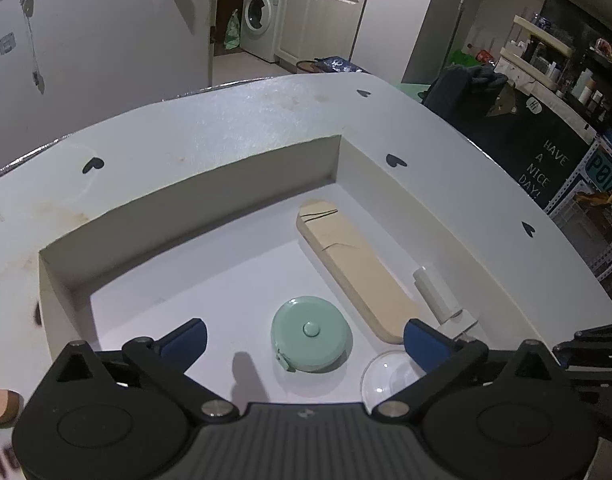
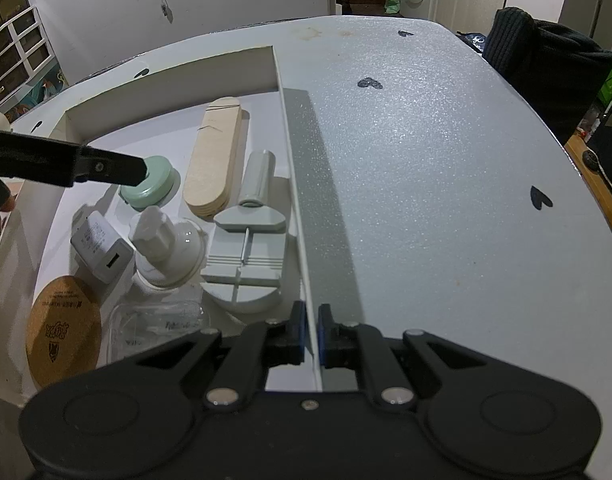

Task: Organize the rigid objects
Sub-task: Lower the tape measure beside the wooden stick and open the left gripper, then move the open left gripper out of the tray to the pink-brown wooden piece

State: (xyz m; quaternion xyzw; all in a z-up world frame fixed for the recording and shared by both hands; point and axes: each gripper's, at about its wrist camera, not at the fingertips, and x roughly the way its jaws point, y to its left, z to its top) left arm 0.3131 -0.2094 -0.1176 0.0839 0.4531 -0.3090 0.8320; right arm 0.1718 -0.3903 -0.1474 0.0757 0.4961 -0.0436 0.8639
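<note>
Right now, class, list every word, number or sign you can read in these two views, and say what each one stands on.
"HAVE A NICE DAY!" – on the black board at the right of the left wrist view.
"Hi" – in a speech bubble above it.
"P0I..." – cut-off teal sign beside the board.
Cork coaster: printed characters and logo, unreadable.
White charger: print too small.
Clear bottle: label blurred.
</note>
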